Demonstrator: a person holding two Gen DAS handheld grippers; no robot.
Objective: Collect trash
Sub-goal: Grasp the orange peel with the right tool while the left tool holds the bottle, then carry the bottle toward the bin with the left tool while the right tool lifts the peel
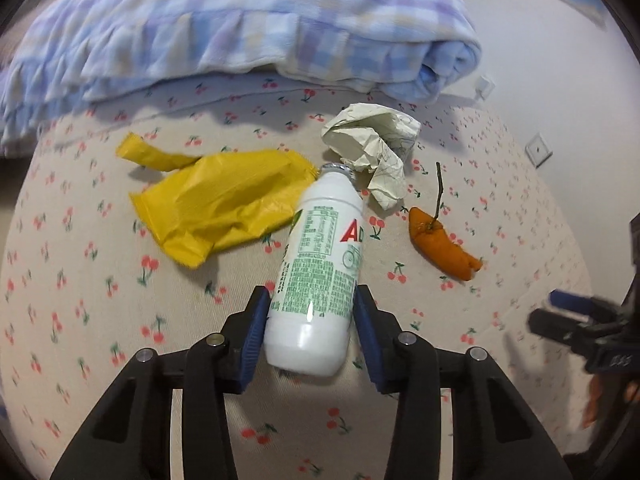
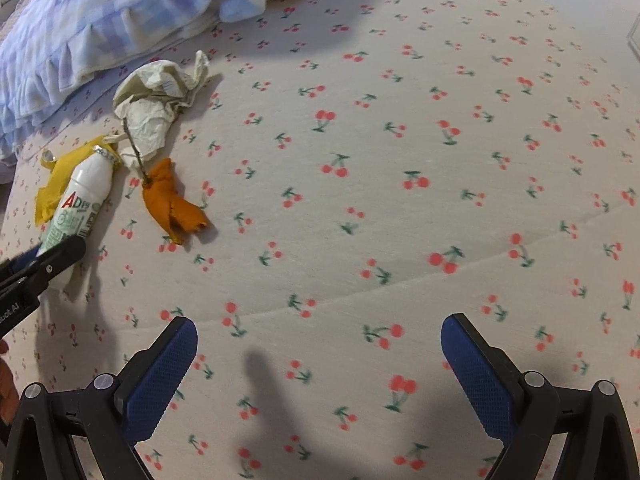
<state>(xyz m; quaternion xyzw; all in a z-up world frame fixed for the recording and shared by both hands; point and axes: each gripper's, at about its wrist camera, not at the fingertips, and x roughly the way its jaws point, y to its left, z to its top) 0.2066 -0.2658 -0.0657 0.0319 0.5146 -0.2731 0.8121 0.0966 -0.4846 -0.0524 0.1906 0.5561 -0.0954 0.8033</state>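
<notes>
Left gripper [image 1: 310, 332] clamped on white bottle [image 1: 320, 264] (yellow wrapper [image 1: 216, 208] beside bottle); grasp step, next lift out. Right gripper [image 2: 319, 364] apart, empty.

Each gripper [image 1: 312, 336] [image 2: 319, 360] has black angular plastic arms, silver round screws at the joints, and blue textured pads [image 2: 160, 376].

A beige sheet [image 2: 400, 160] printed with red cherries on green stems is seen. The bottle [image 1: 320, 264] is white with green print and red letters. The wrapper [image 1: 224, 208] is yellow, the peel [image 1: 440, 246] orange, the paper [image 1: 372, 140] off-white, the blanket [image 1: 240, 28] checked blue and lilac.
</notes>
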